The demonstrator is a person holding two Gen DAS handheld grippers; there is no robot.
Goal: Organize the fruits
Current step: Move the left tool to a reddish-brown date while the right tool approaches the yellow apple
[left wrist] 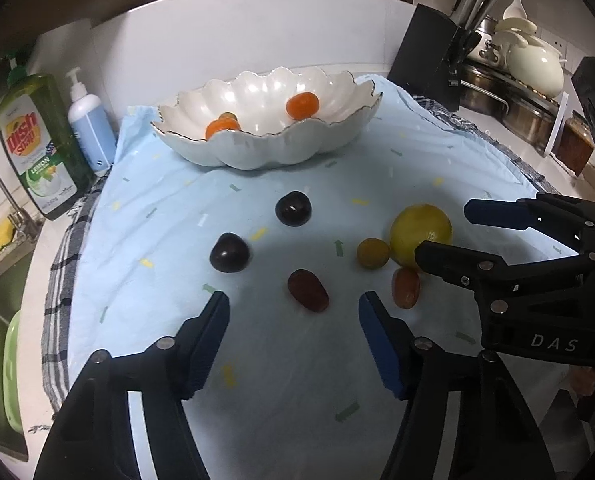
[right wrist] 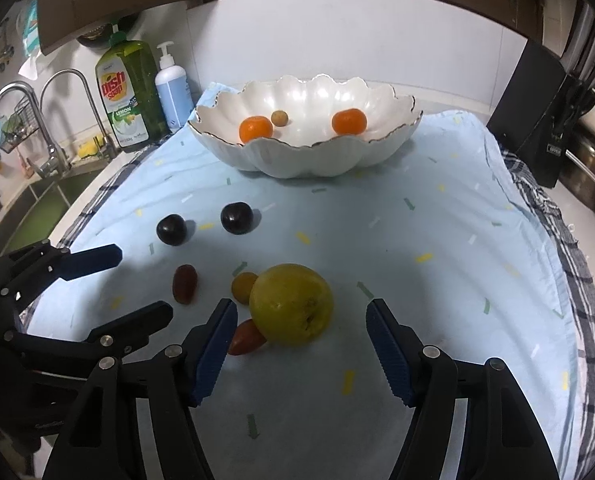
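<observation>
A white scalloped bowl (left wrist: pixel 257 148) (right wrist: pixel 297 160) stands at the back of the blue cloth and holds two oranges (right wrist: pixel 256 128) (right wrist: pixel 349 121) and a small brownish fruit (right wrist: pixel 280 117). On the cloth lie two dark plums (left wrist: pixel 293 208) (left wrist: pixel 230 252), a red grape tomato (left wrist: pixel 308 290), a small yellow fruit (left wrist: pixel 373 253), an orange-red tomato (left wrist: pixel 406 288) and a big yellow fruit (left wrist: pixel 420 232) (right wrist: pixel 291 304). My left gripper (left wrist: pixel 293 312) is open just before the red grape tomato. My right gripper (right wrist: pixel 301 312) is open, with the big yellow fruit between its fingers.
A dish soap bottle (left wrist: pixel 37 144) and a pump bottle (left wrist: pixel 87 124) stand at the left by the sink (right wrist: pixel 53 196). A black knife block (left wrist: pixel 433 56) and pots (left wrist: pixel 533 64) stand at the right. A checked cloth (right wrist: pixel 577 280) edges the blue one.
</observation>
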